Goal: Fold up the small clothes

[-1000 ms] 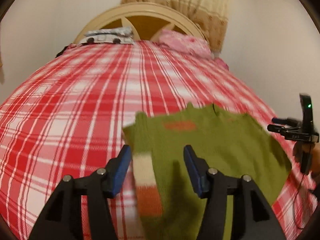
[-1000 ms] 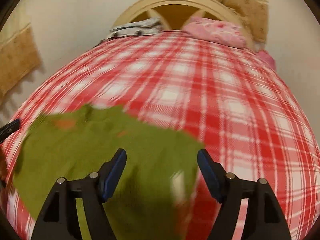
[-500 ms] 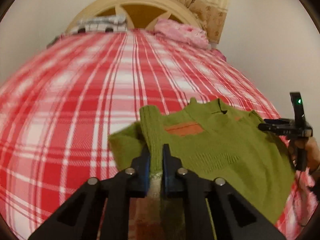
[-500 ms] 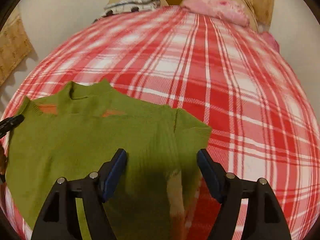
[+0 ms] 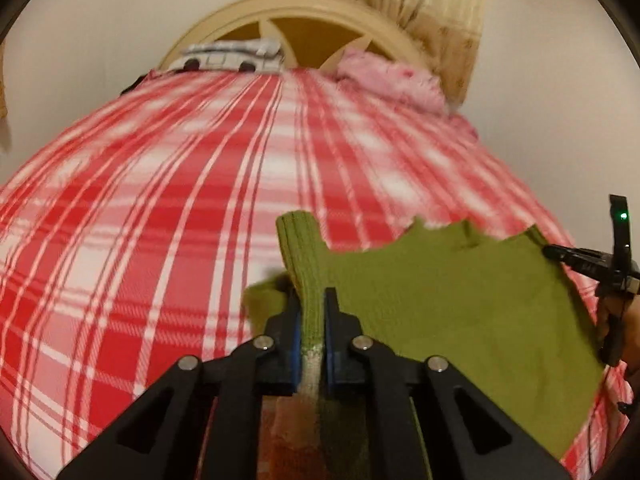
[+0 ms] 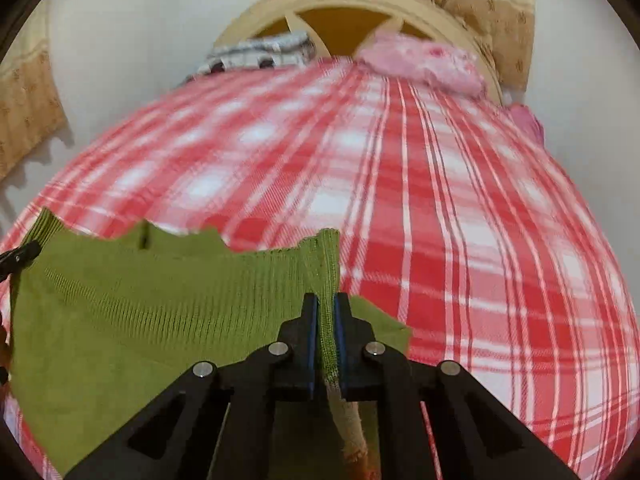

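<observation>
A small green knit sweater (image 5: 460, 304) with cream and orange sleeve bands is stretched between both grippers over a red-and-white plaid bed (image 5: 160, 220). My left gripper (image 5: 311, 308) is shut on the sweater's left sleeve. My right gripper (image 6: 326, 312) is shut on the right sleeve of the sweater (image 6: 160, 304). The sweater's upper edge stands up from the bed, collar at the top. The right gripper also shows at the right edge of the left wrist view (image 5: 588, 264), and the left gripper's tip at the left edge of the right wrist view (image 6: 18, 258).
A cream arched headboard (image 5: 304, 12) stands at the far end with a grey-white folded cloth (image 5: 232, 56) and a pink pillow (image 5: 392, 80) against it. Beige curtains (image 6: 472, 4) hang behind. White walls flank the bed.
Both grippers went from open to shut on the sleeves, the left first, then the right. The sweater's top edge has lifted off the bed.
</observation>
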A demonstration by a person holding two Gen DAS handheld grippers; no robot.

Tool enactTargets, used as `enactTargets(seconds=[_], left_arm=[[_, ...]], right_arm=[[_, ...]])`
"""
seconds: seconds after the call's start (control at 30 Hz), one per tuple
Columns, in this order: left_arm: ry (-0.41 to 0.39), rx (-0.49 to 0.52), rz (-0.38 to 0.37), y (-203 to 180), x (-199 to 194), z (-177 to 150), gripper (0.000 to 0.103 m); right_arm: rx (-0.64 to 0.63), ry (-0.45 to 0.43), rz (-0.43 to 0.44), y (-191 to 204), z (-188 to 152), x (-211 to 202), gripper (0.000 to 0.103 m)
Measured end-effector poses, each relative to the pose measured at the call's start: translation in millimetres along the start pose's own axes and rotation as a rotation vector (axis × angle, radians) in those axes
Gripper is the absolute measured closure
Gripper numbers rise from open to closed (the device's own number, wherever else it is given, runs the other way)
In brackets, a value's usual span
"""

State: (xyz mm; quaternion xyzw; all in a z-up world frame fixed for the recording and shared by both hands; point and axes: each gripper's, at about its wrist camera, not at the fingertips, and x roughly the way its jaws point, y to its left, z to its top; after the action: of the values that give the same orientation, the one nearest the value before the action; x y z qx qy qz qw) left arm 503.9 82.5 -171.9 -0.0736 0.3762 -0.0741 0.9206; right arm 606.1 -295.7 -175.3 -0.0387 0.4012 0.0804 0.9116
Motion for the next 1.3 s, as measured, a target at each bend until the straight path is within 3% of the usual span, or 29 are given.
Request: enactTargets(seconds=[0.1, 0.13, 0.2, 0.23, 0.27, 0.4, 0.47, 0.53, 0.67, 0.73, 0.77, 0.9, 1.0, 1.1, 1.2, 1.3], left_arm=[[0.007, -0.025, -0.005, 4.1, 0.9, -0.7, 0.086], [-0.006, -0.024, -0.011, 3.7, -4.9, 0.4, 0.086], [-0.026, -0.003, 0.006, 2.4, -15.5, 1.0, 0.075], [-0.038, 0.008, 0.016, 1.1, -23.4, 0.7, 0.069], [-0.055, 0.018, 0.023, -0.4, -34.3, -1.1, 0.058], [-0.111, 0.020, 0.043, -4.4, -68.2, -11.6, 0.022], [-0.102, 0.020, 0.036, -8.6, -77.4, -22.9, 0.021], [-0.058, 0.037, 0.077, -11.9, -71.6, -33.0, 0.021], [0.057, 0.068, 0.134, -13.2, -41.1, -58.9, 0.020], [0.056, 0.046, 0.119, -9.7, -40.8, -61.7, 0.020], [0.049, 0.035, 0.109, -7.5, -44.2, -59.4, 0.020], [0.039, 0.000, 0.093, 0.2, -59.7, -57.0, 0.020], [0.009, -0.016, 0.090, 4.9, -59.0, -47.8, 0.020], [0.026, -0.066, 0.106, 12.9, -42.1, -34.8, 0.019], [0.125, -0.073, 0.159, 17.8, -13.1, -36.3, 0.013], [0.116, -0.096, 0.136, 22.5, -12.9, -40.1, 0.011]], right_arm=[[0.016, 0.049, 0.008, -3.8, -10.6, 15.7, 0.093], [0.015, 0.047, -0.005, -3.6, -11.3, 14.5, 0.087], [0.009, 0.038, -0.026, -3.4, -10.0, 5.8, 0.055], [0.002, 0.024, -0.028, -2.1, -9.6, -2.9, 0.033], [-0.009, 0.008, -0.031, -0.6, -9.4, -11.7, 0.030], [-0.036, -0.061, -0.003, 18.3, -16.1, -62.1, 0.030], [-0.056, -0.069, 0.091, 31.6, -28.1, -80.6, 0.030], [-0.087, -0.069, 0.138, 48.1, -45.9, -94.0, 0.030], [-0.130, 0.012, 0.135, 67.1, -85.9, -86.5, 0.030], [-0.095, 0.098, 0.117, 62.6, -103.6, -62.9, 0.029], [-0.074, 0.075, 0.130, 59.1, -107.1, -63.2, 0.029], [-0.060, 0.060, 0.096, 64.2, -102.8, -77.4, 0.028], [-0.104, 0.031, 0.129, 89.4, -98.2, -88.8, 0.028], [-0.162, 0.012, 0.181, 130.6, -88.2, -89.6, 0.028], [-0.160, 0.033, 0.256, 164.2, -88.0, -81.4, 0.028], [-0.199, 0.081, 0.223, 187.3, -99.6, -66.4, 0.028]])
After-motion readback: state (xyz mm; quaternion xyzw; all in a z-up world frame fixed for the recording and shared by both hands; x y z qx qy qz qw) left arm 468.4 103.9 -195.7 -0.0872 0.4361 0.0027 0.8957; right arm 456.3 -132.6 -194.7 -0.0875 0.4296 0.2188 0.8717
